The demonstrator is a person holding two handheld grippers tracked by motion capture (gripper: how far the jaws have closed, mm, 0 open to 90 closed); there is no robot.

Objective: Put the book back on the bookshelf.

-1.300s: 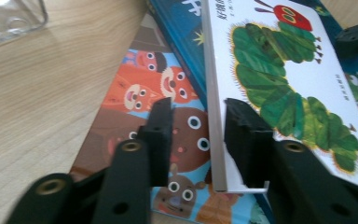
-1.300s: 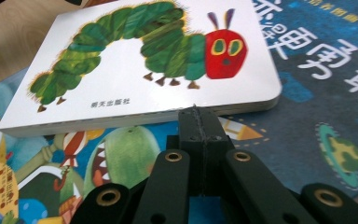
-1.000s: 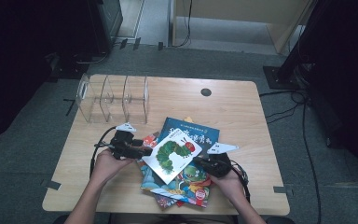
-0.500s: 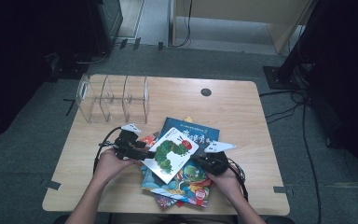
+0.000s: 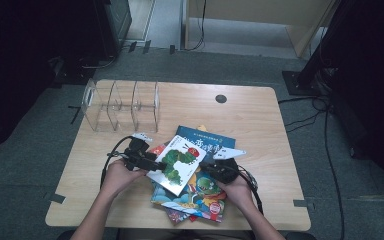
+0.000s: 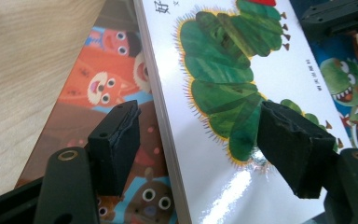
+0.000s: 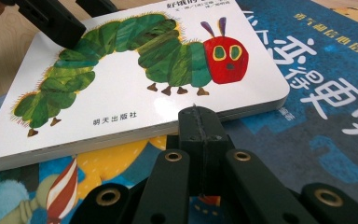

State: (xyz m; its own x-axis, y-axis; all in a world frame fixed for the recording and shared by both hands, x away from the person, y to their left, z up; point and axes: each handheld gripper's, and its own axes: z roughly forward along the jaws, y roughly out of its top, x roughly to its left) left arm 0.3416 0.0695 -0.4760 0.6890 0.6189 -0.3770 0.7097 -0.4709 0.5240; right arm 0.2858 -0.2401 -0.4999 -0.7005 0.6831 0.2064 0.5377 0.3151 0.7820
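Caterpillar book lies on top of the book pile, just ahead of both tools; its near-left edge sits between the jaws of the left gripper, jaws wide, one below on the fox book side, one above the cover, neither pad clearly pressing yet; grip not closed.

Right gripper has its jaws pressed together, nothing between them; tip just touching or a hair short of the caterpillar book's long edge, cannot tell which; reads as a nudge or a stop against that edge, not a grasp.

Blue book lies beyond and to the right of the right tool, under the caterpillar book's far corner; dinosaur book past the left tool's upper jaw.

Clear divider rack stands well ahead and left of the left tool on the table, slots look empty.

Progress, judged: early; book is bracketed but not clamped or clearly lifted off the pile; no book in the rack; left to do: close left jaws, lift, stand it in a slot, then likely the rest of the pile.
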